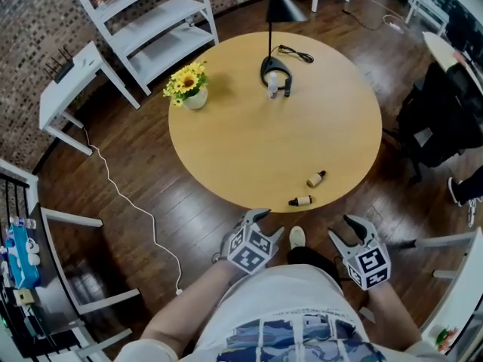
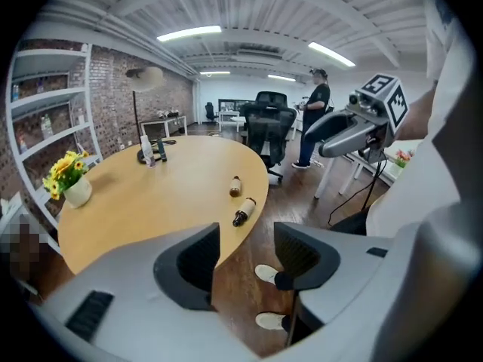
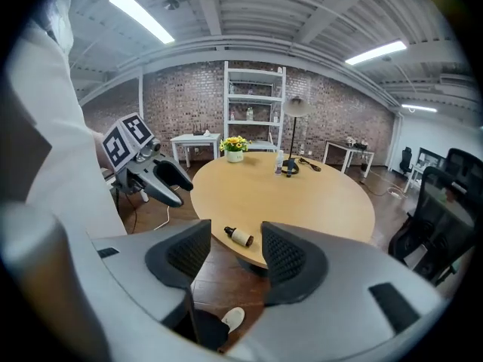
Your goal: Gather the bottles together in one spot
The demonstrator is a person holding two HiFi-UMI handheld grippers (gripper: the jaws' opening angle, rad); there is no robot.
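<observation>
Two small brown bottles lie on their sides near the front edge of the round wooden table (image 1: 249,149): one (image 1: 316,178) (image 2: 235,186) a little further in, the other (image 1: 300,200) (image 2: 243,211) (image 3: 240,237) right at the rim. A pale upright bottle (image 1: 273,87) (image 2: 147,151) (image 3: 279,163) and a dark one (image 1: 287,89) stand by the lamp base at the far side. My left gripper (image 1: 269,223) (image 2: 247,259) is open and empty, off the table's front edge. My right gripper (image 1: 343,228) (image 3: 235,251) is open and empty too, to the right of it.
A black desk lamp (image 1: 275,70) with its cable and a pot of yellow flowers (image 1: 189,87) stand on the table. White shelves (image 1: 151,21) are behind it, a black office chair (image 1: 441,119) at the right, and a white cord (image 1: 128,202) crosses the wooden floor.
</observation>
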